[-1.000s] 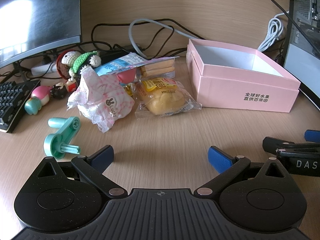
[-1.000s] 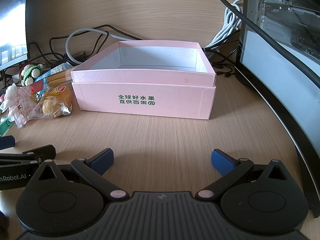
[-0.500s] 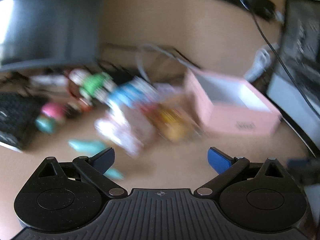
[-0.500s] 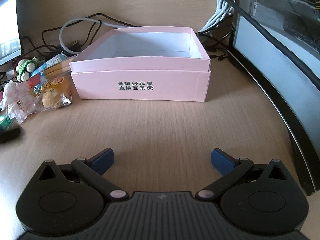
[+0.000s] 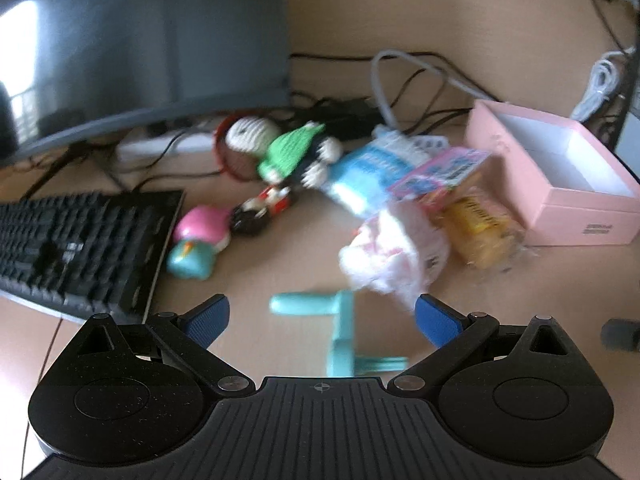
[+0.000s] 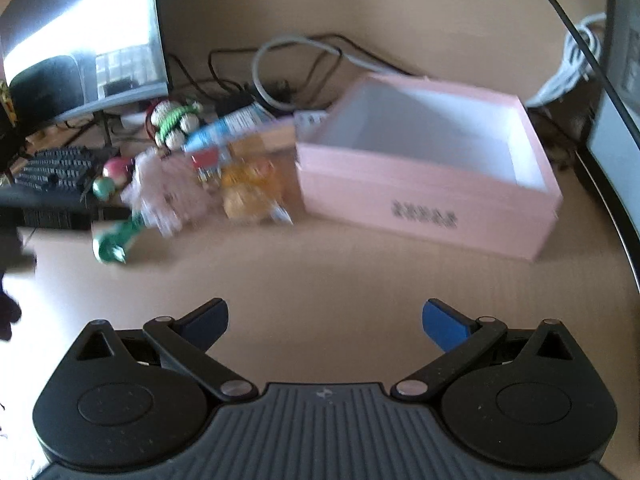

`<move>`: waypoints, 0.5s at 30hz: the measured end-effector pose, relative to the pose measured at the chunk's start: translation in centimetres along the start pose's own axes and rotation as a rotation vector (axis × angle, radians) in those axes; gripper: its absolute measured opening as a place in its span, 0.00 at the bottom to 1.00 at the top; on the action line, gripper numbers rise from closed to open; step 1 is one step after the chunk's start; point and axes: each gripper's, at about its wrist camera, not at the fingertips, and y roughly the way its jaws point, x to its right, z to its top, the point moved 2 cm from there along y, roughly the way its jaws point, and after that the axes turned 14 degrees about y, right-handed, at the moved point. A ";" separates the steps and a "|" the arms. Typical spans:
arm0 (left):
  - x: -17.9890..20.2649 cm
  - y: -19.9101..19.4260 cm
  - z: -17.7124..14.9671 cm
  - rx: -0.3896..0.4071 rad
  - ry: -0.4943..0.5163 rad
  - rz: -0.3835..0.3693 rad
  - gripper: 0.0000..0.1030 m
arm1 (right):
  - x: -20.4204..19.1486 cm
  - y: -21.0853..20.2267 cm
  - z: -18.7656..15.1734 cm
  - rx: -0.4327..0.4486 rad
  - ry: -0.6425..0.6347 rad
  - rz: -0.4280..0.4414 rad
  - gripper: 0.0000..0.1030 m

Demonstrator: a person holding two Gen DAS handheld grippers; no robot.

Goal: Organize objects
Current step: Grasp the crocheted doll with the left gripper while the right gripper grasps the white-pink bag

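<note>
An open pink box (image 5: pixel 560 184) stands on the desk at the right; it also shows in the right wrist view (image 6: pixel 432 172), empty. Left of it lies a pile: a yellow bun packet (image 5: pixel 480 232), a pink-white wrapped bundle (image 5: pixel 396 256), a blue snack pack (image 5: pixel 368 176), a crocheted doll (image 5: pixel 280 152), a pink-teal toy (image 5: pixel 200 240). A teal plastic crank (image 5: pixel 340 320) lies just ahead of my left gripper (image 5: pixel 322 316), which is open and empty above it. My right gripper (image 6: pixel 324 320) is open and empty over bare desk.
A black keyboard (image 5: pixel 76 244) lies at the left under a monitor (image 5: pixel 140 40). Cables (image 5: pixel 400 80) run along the back wall. A second dark screen (image 6: pixel 616 120) borders the right side. Both views are motion-blurred.
Both grippers lifted and swung left. The left view now centres on the toy pile and crank; the right view now shows the pile beside the box. Both stayed open.
</note>
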 end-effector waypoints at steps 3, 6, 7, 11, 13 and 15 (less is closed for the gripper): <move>-3.5 1.1 1.5 0.093 -0.082 0.006 0.99 | -1.6 0.0 1.6 0.037 -0.014 0.031 1.00; -7.5 3.7 3.8 0.104 -0.274 -0.026 0.99 | -3.6 0.1 1.8 0.071 -0.050 -0.052 1.00; -8.4 4.5 4.6 0.108 -0.318 -0.054 0.99 | -4.0 -0.2 1.8 0.082 -0.031 -0.060 1.00; -9.8 8.5 7.7 0.114 -0.399 -0.064 0.99 | -5.8 -1.8 0.9 0.130 0.012 -0.091 1.00; -10.0 10.3 8.5 0.079 -0.416 -0.057 0.99 | -6.4 -1.9 0.4 0.122 0.014 -0.126 1.00; -10.3 12.5 9.1 0.044 -0.434 -0.049 0.99 | -7.2 -2.6 -0.1 0.135 -0.012 -0.137 1.00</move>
